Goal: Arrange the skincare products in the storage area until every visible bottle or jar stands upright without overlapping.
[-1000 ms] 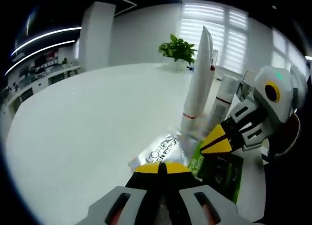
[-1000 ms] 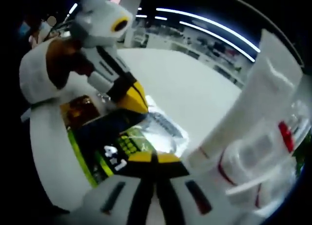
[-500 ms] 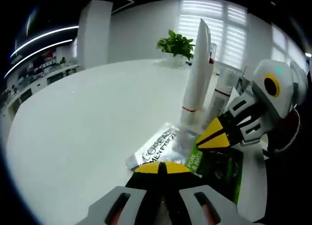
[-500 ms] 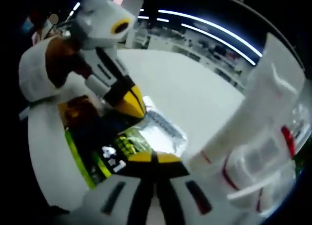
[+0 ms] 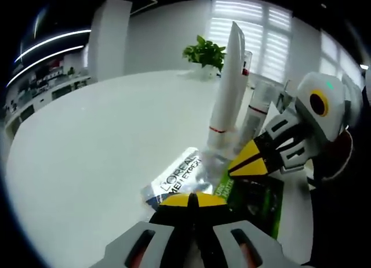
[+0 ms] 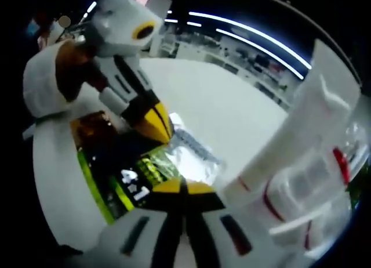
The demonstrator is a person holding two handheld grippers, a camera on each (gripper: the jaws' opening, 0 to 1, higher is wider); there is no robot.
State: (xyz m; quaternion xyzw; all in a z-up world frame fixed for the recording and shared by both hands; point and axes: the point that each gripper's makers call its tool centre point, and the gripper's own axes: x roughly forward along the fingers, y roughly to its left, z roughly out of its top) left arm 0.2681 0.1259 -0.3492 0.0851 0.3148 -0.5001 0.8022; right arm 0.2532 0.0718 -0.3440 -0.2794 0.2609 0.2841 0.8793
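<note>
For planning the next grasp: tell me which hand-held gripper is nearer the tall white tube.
Right. The right hand-held gripper sits at the tall white tube base; the left hand-held gripper sits back, by the silver sachet.

- Over the last second my left gripper view has drawn back and tilted: the silver sachet (image 5: 177, 178) now shows more of its length and lettering on the bench (image 5: 104, 140).
- In that same view the right gripper (image 5: 240, 166) sits further left and lower than before, its yellow tips now over the upper edge of the green packet (image 5: 255, 198).
- The tall white tube (image 5: 226, 82) reads a little further left too; I put that down to my camera moving.
- From my right gripper view, the left gripper (image 6: 155, 127) has edged down toward the sachet (image 6: 191, 158).
</note>
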